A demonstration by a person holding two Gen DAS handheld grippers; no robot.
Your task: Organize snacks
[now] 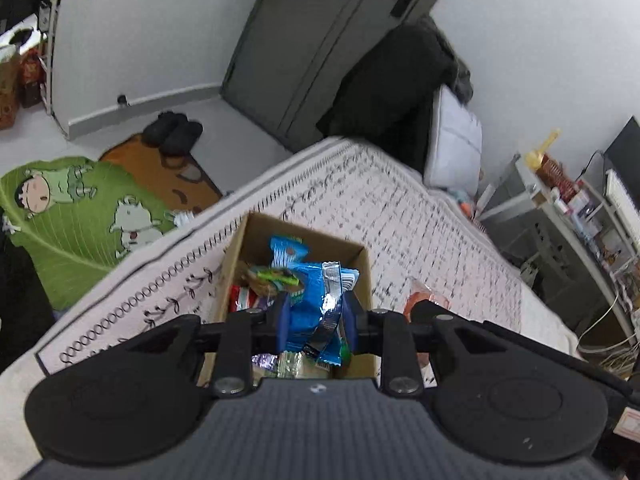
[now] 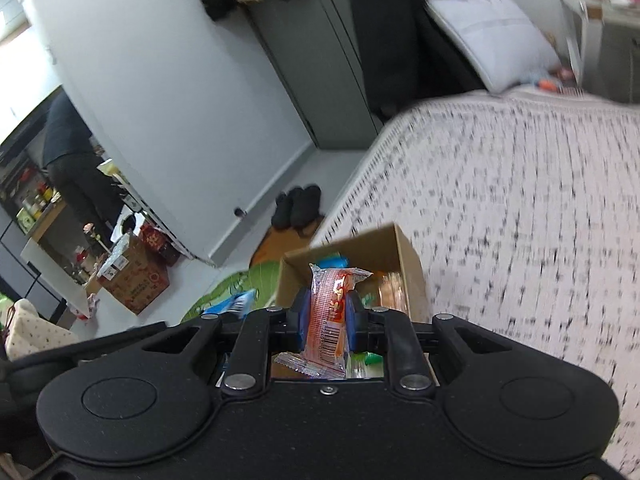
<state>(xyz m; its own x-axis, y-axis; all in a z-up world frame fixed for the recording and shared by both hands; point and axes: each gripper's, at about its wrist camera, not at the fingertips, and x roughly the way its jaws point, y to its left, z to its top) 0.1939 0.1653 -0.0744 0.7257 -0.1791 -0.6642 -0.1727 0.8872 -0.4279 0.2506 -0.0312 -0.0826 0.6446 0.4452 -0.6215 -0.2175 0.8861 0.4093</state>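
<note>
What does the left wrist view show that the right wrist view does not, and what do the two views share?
Only the left wrist view shows the left gripper shut on a blue snack packet and the green cartoon rug. Only the right wrist view shows the right gripper shut on an orange snack packet and a person at a distant counter. Both show the cardboard box of snacks on the patterned bed cover and black shoes.

Matt cardboard box point(image 1: 362, 268); glossy foil-plastic snack packets point(image 1: 316, 300); patterned cloth bedcover point(image 1: 420, 216).
</note>
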